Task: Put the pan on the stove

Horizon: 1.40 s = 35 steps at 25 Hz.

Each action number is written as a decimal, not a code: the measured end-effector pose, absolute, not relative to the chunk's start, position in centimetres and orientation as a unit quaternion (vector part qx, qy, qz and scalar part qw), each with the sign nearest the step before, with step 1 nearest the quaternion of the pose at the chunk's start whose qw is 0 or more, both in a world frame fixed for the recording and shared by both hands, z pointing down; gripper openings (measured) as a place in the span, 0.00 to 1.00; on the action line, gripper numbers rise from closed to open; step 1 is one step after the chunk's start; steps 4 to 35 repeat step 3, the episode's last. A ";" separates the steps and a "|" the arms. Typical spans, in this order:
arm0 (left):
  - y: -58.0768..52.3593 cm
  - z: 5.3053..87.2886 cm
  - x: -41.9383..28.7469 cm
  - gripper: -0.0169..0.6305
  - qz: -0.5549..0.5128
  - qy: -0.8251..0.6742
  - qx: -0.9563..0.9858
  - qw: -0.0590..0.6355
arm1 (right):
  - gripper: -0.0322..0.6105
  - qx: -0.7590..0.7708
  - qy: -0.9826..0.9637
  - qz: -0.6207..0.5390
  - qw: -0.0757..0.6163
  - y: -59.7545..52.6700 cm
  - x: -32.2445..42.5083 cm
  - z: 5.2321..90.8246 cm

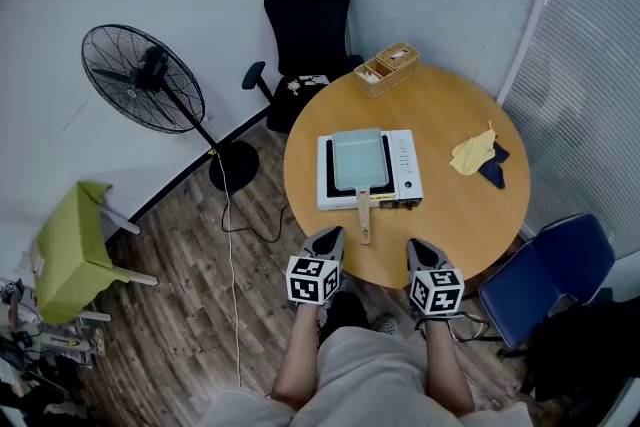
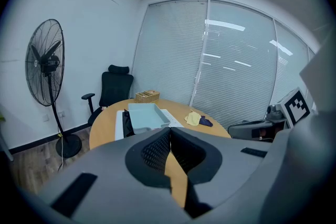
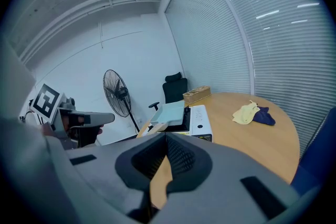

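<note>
A pale blue rectangular pan (image 1: 358,158) sits on the white portable stove (image 1: 405,170) in the middle of the round wooden table (image 1: 440,225). Its wooden handle (image 1: 364,218) points toward the near table edge. My left gripper (image 1: 329,235) hovers at that near edge just left of the handle, jaws shut and empty. To the right of the handle my right gripper (image 1: 423,246) is also shut with nothing in it. The left gripper view has the pan (image 2: 147,115) beyond the shut left gripper (image 2: 169,131). In the right gripper view the pan (image 3: 170,112) and stove (image 3: 200,119) lie beyond the closed right gripper (image 3: 166,137).
A wicker box (image 1: 386,69) stands at the table's far edge. A yellow cloth (image 1: 473,153) and a dark blue cloth (image 1: 494,172) lie at the right. Around the table are a black office chair (image 1: 305,25), a standing fan (image 1: 145,80), a blue chair (image 1: 545,270) and a green chair (image 1: 70,250).
</note>
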<state>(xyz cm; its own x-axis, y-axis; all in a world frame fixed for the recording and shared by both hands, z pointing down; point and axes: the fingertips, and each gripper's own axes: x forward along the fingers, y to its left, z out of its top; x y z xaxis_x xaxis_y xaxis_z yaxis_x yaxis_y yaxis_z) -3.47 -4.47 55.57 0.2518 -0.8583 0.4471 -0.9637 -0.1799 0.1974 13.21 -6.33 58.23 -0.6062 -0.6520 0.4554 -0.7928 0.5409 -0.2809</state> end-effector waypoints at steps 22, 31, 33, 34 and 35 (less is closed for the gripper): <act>-4.8 55.6 -3.5 0.07 0.116 -0.601 0.759 0.223 | 0.09 0.415 -0.866 0.238 0.148 -6.6 13.2 58.3; -4.8 55.6 -3.5 0.07 0.116 -0.601 0.759 0.223 | 0.09 0.415 -0.866 0.238 0.148 -6.6 13.2 58.3; -4.8 55.6 -3.5 0.07 0.116 -0.601 0.759 0.223 | 0.09 0.415 -0.866 0.238 0.148 -6.6 13.2 58.3; -4.8 55.6 -3.5 0.07 0.116 -0.601 0.759 0.223 | 0.09 0.415 -0.866 0.238 0.148 -6.6 13.2 58.3; -4.8 55.6 -3.5 0.07 0.116 -0.601 0.759 0.223 | 0.09 0.415 -0.866 0.238 0.148 -6.6 13.2 58.3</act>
